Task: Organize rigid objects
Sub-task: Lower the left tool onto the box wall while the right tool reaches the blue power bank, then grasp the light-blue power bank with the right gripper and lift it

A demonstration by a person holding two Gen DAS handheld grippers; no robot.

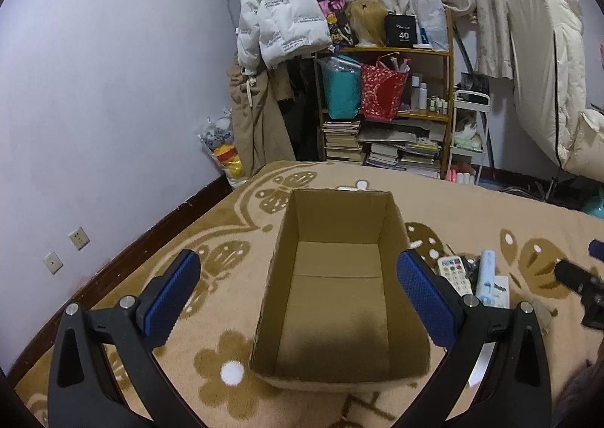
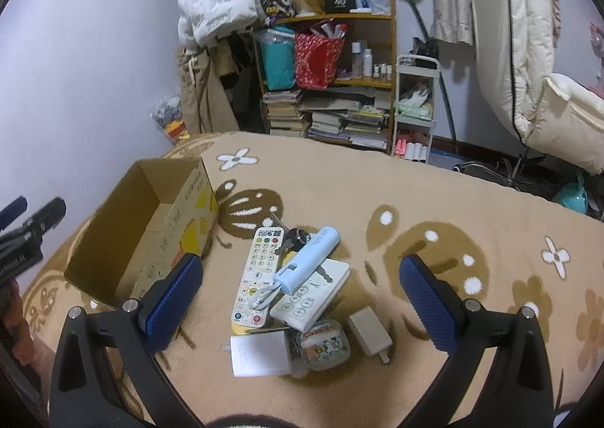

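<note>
An open, empty cardboard box (image 1: 332, 299) (image 2: 151, 224) lies on the tan flowered blanket. My left gripper (image 1: 298, 284) hangs open above it, fingers spread either side of the box. In the right wrist view my right gripper (image 2: 302, 288) is open over a pile of small items: a white remote (image 2: 258, 273), a light blue stick-shaped device (image 2: 307, 258), keys (image 2: 296, 237), a white power strip (image 2: 313, 296), a white charger block (image 2: 370, 333), a flat white box (image 2: 260, 352) and a small round printed case (image 2: 326, 345). Nothing is held.
The blanket (image 2: 453, 201) covers a bed against the pale wall (image 1: 94, 88). Beyond its far edge stand a cluttered wooden shelf (image 1: 389, 88) with books and bags, hanging coats (image 1: 275, 13), curtains and a white cart (image 2: 415, 96).
</note>
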